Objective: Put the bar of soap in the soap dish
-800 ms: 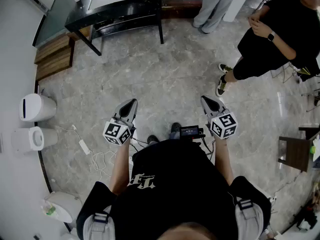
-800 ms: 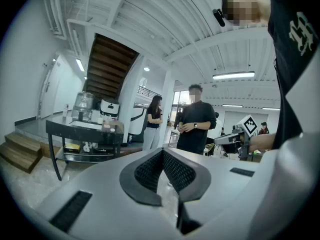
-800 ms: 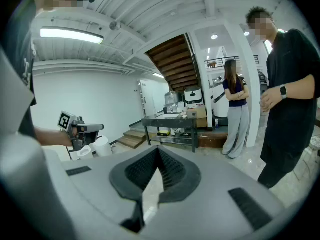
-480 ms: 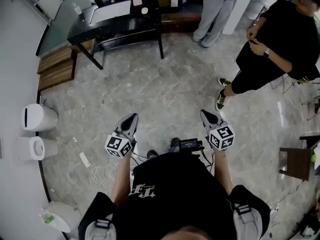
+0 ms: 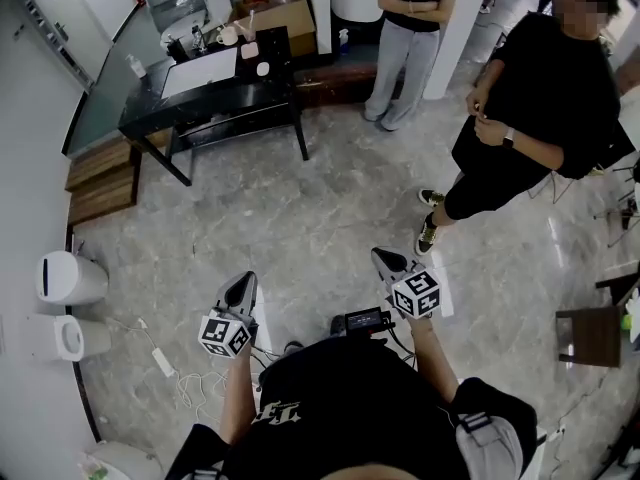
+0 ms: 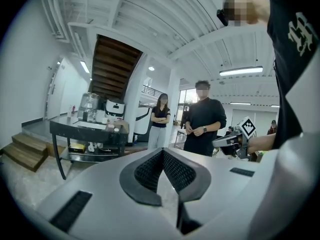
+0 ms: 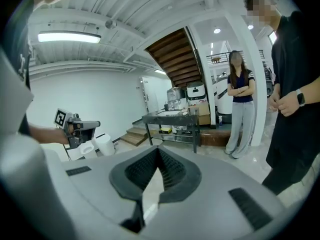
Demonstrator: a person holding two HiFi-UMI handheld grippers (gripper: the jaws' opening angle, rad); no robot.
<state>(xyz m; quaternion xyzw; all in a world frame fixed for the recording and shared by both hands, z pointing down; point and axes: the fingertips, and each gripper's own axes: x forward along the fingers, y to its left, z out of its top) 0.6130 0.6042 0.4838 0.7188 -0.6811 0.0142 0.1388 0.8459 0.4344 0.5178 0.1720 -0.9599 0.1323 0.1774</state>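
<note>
Two grey two-jaw tools are held out level over a grey marble floor point(image 5: 300, 208) by the person wearing the head camera. The left gripper point(image 5: 245, 281) is seen with its ribbed black pads pressed together at the tip and nothing between them, as its own view confirms point(image 6: 162, 151). The right gripper point(image 5: 381, 257) is likewise closed and empty point(image 7: 158, 149). Both are kept well apart from the black metal table point(image 5: 147, 113) standing across the room beside the brown wooden steps point(image 5: 100, 183). A small pinkish block point(image 5: 248, 50) and a small white round item point(image 5: 263, 68) are seen lying on that tabletop. They are too small to be identified as the bar of soap or the soap dish. A bystander in a black top and pale grey trousers point(image 5: 405, 28) is pictured with arms folded beyond the table. A second bystander in black clothes with a wristwatch point(image 5: 520, 118) is placed nearer, to the right. Two white cylindrical bins point(image 5: 70, 276) are lined up along the left wall.
</note>
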